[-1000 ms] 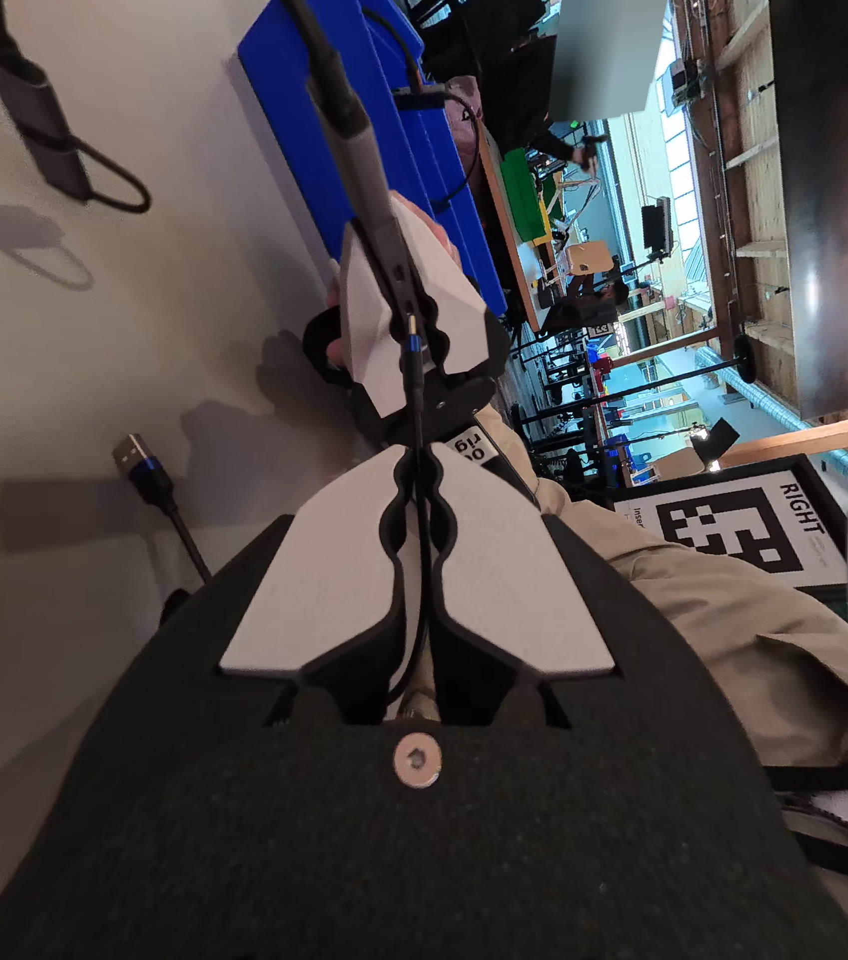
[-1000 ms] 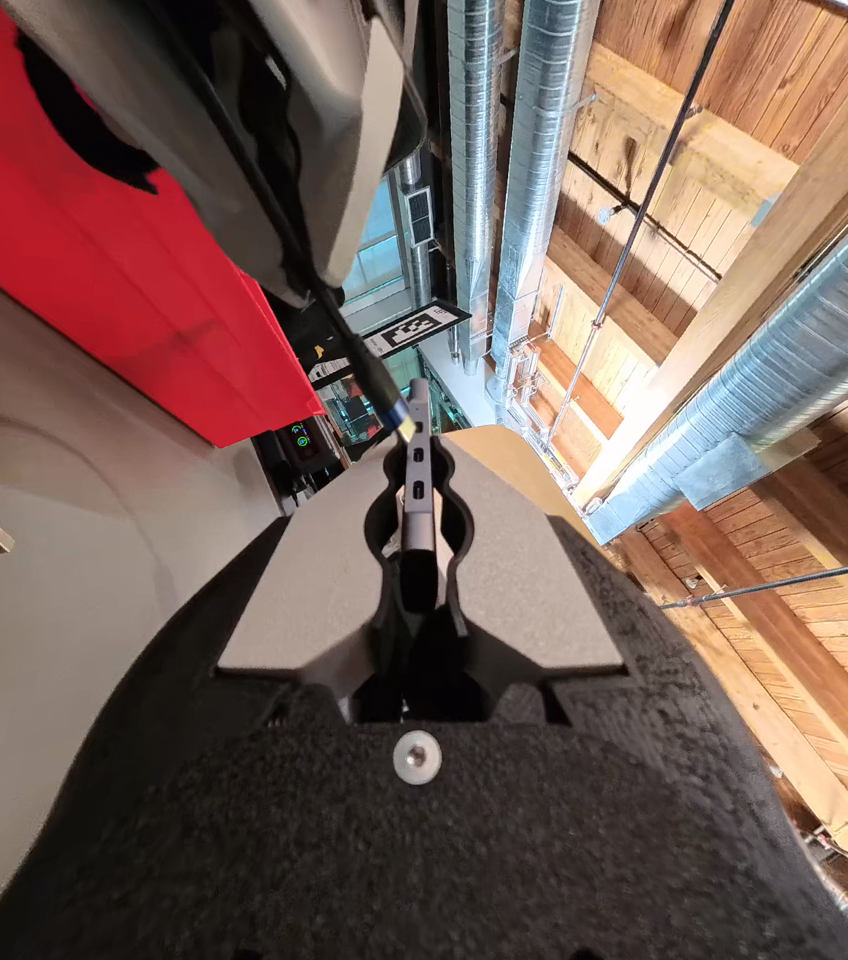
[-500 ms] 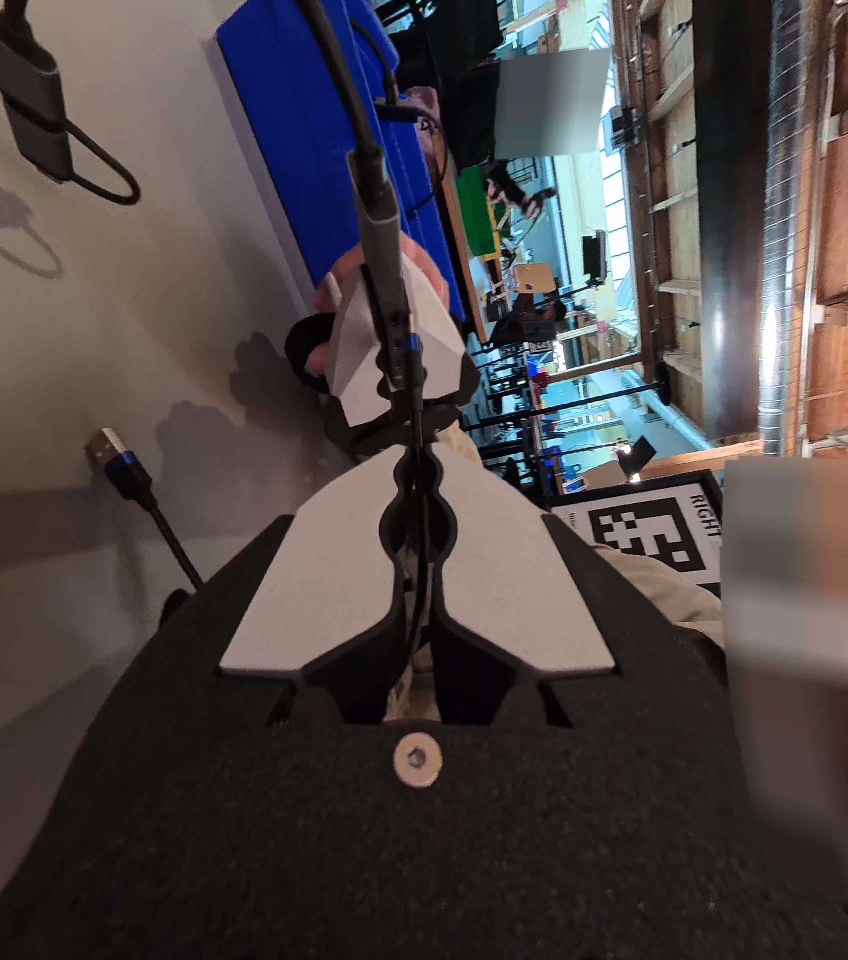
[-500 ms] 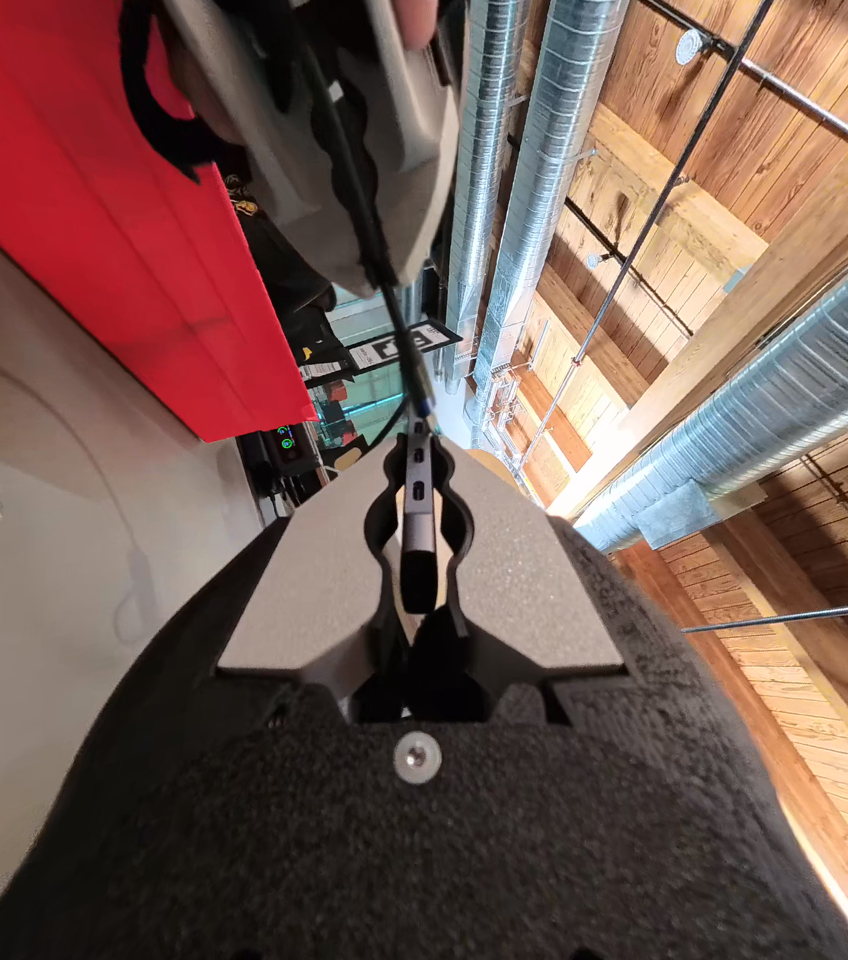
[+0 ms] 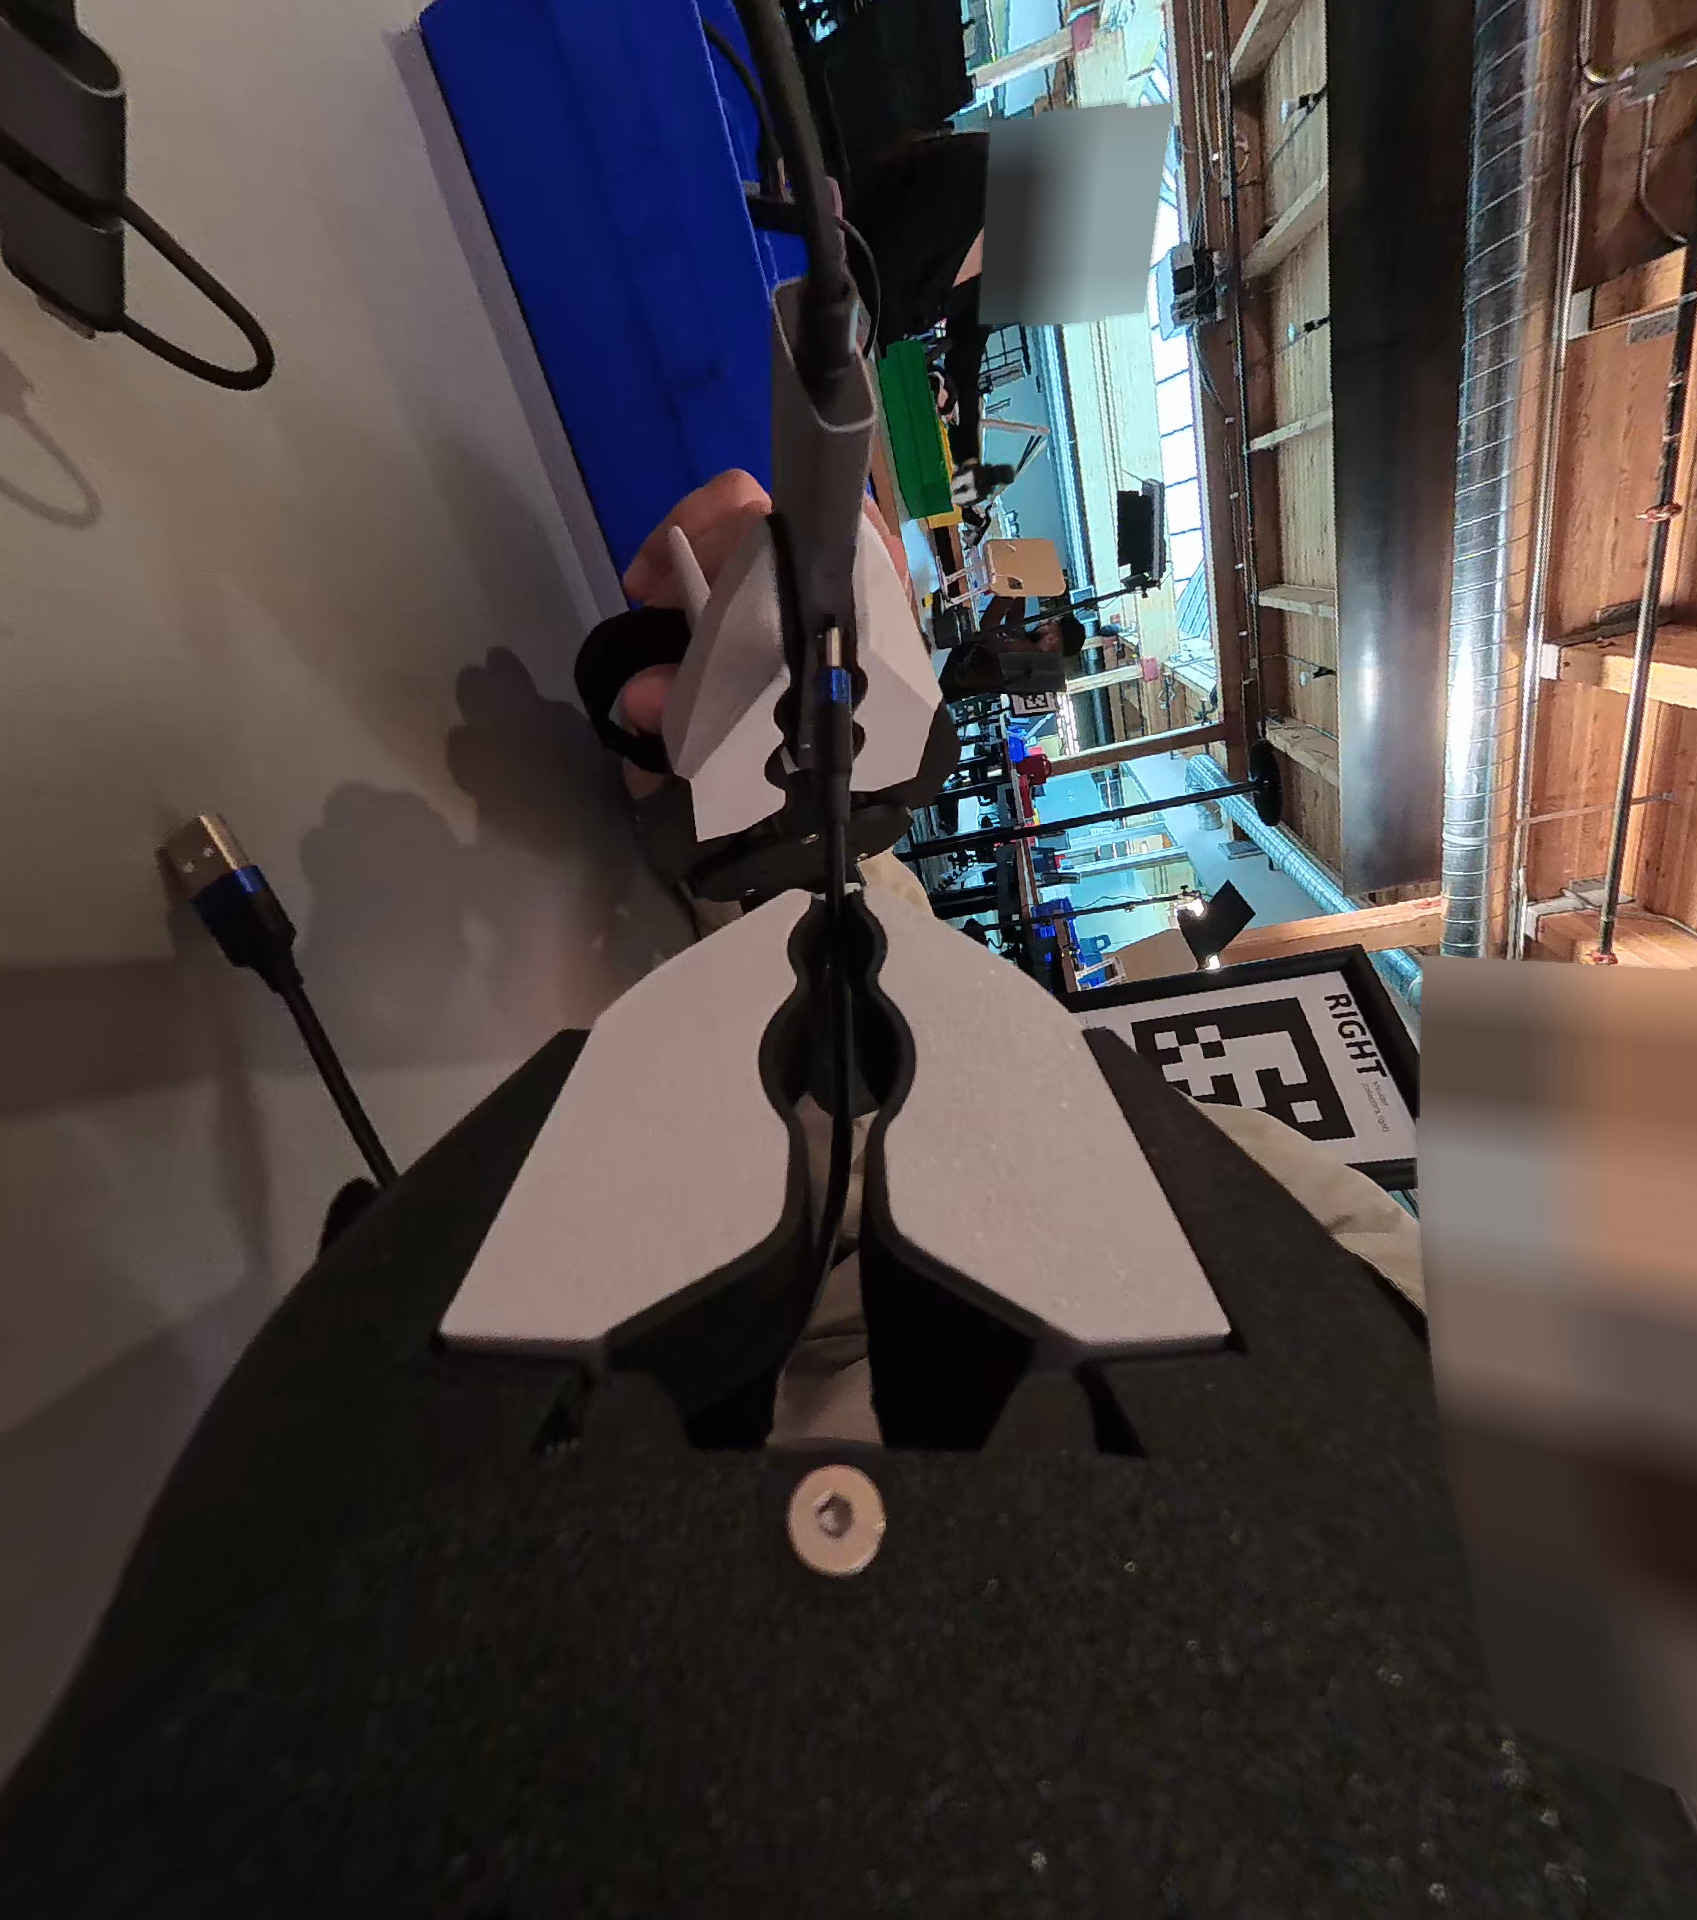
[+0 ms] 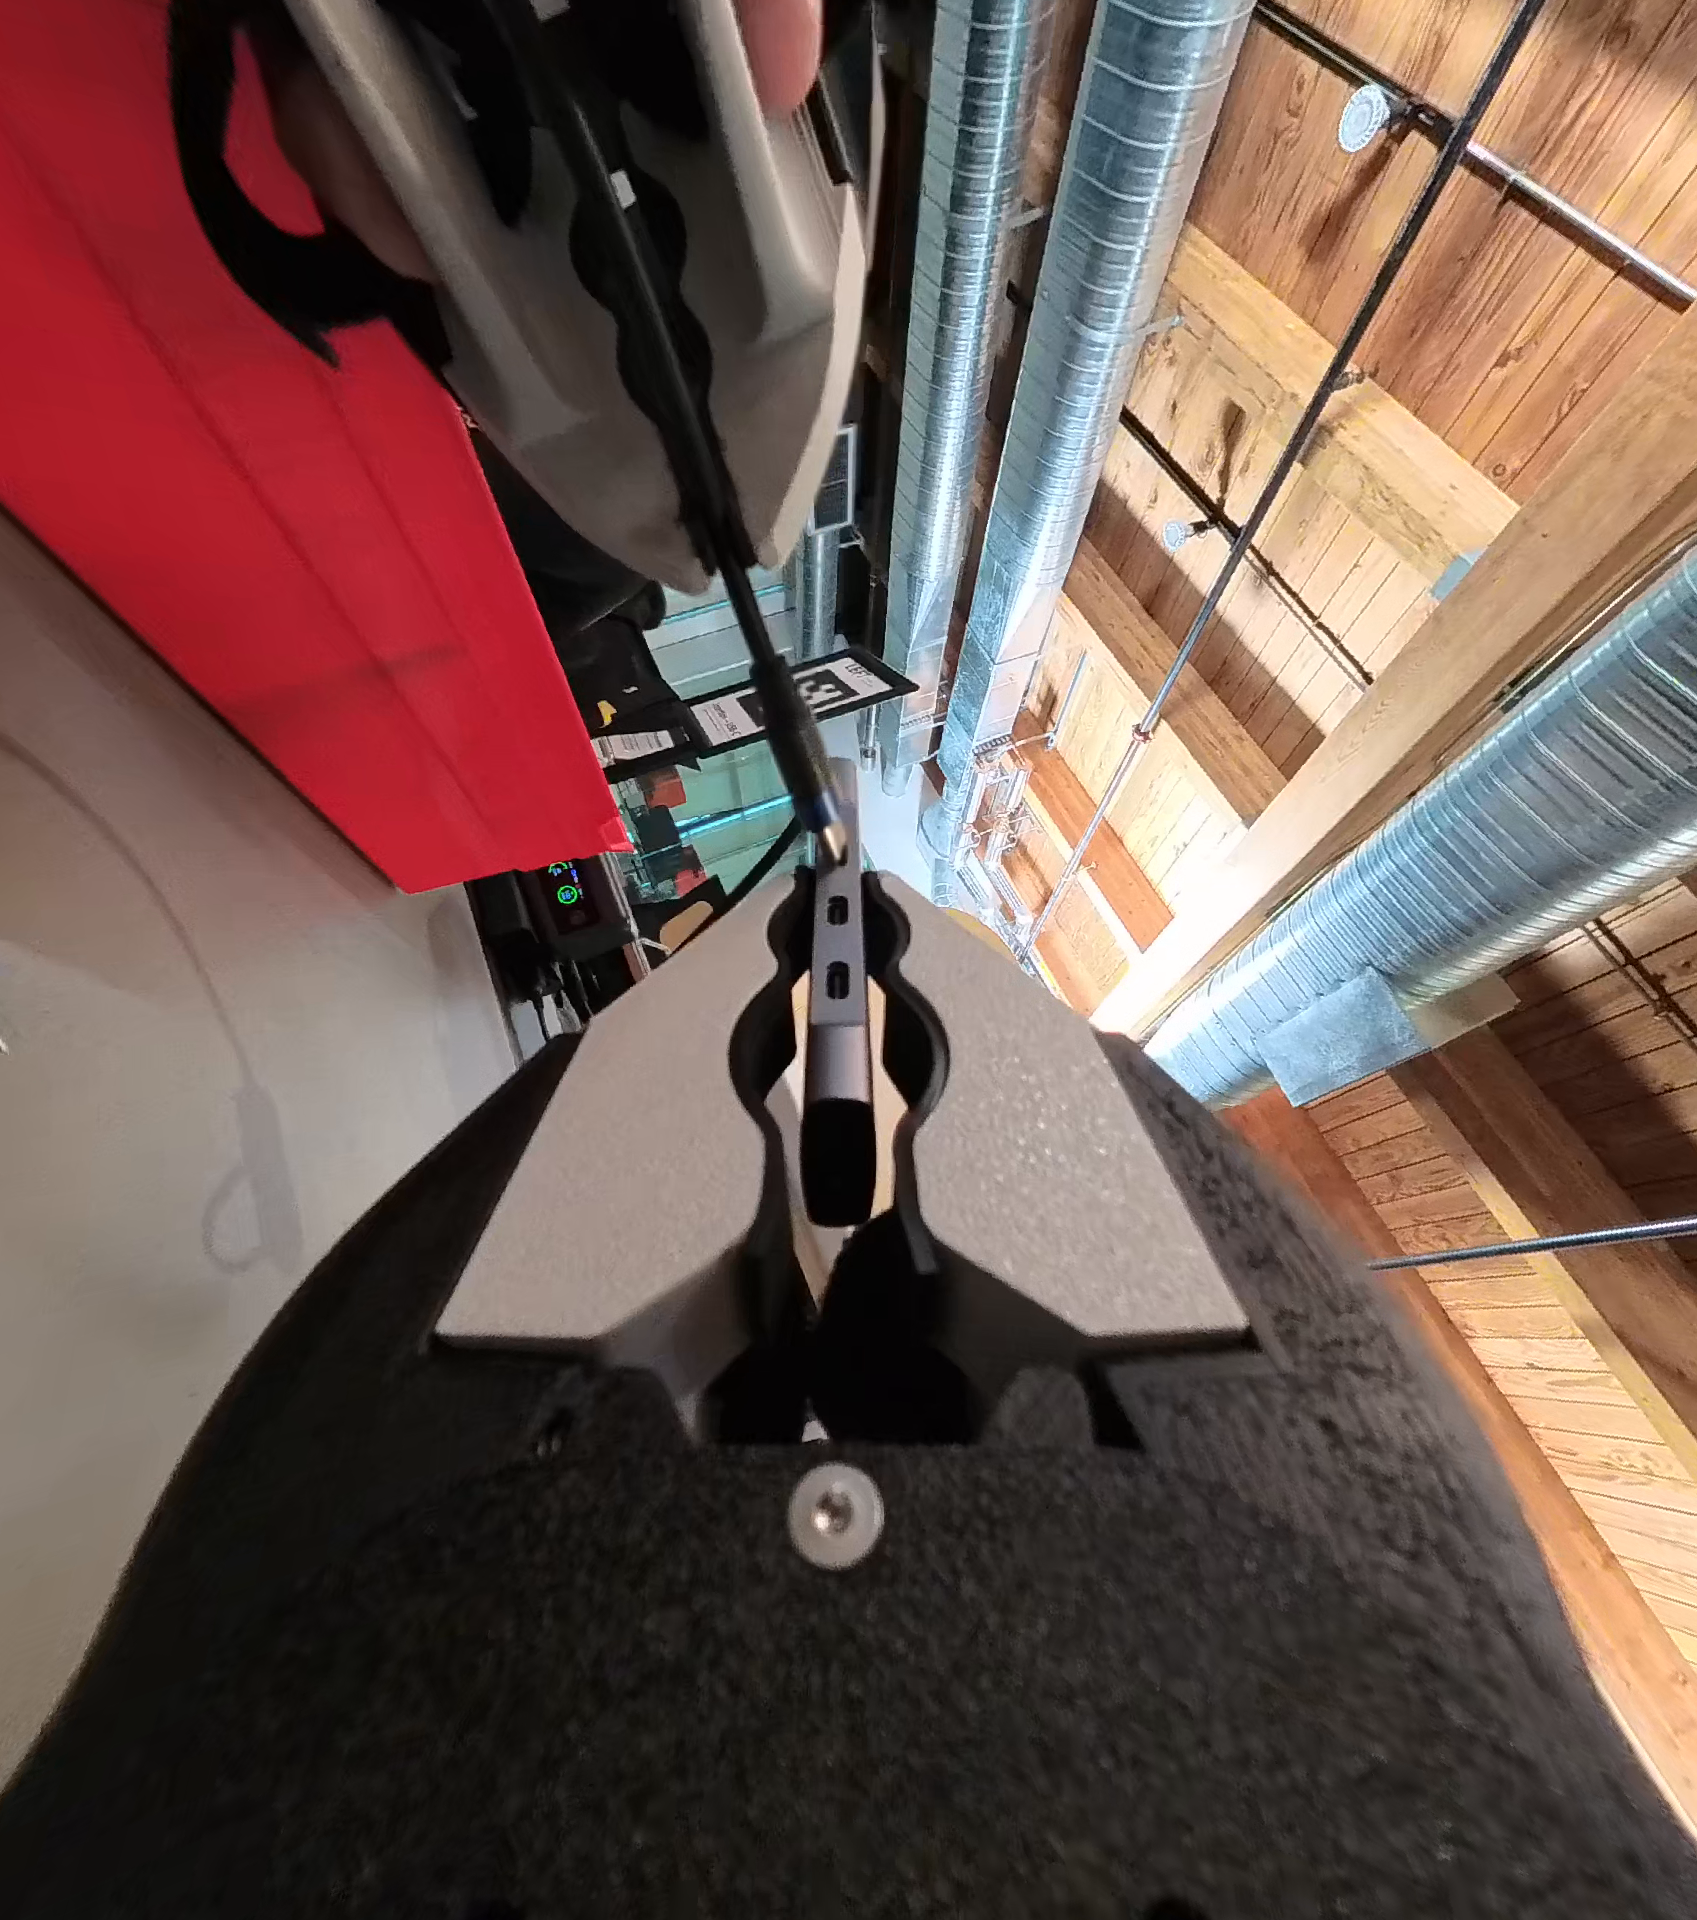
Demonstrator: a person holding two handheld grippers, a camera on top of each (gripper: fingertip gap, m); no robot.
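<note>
Right wrist view shows our grey hub [image 6: 836, 997] pinched in the right gripper [image 6: 839, 904], its ports facing a small plug [image 6: 828, 831] just off them. Our left gripper [image 5: 839, 925] clamps that plug's black cable [image 5: 836, 1039]. A loose USB plug [image 5: 210, 862] lies on the table [image 5: 252, 644].

bare pale tabletop [image 5: 200, 644]: open left of the left gripper [image 5: 839, 925]. obstacles: loose blue-collared usb plug [image 5: 220, 894], grey hub [image 5: 54, 177] with looped black cord, blue bin [image 5: 615, 260] behind; right gripper [image 5: 813, 717] directly ahead.
</note>
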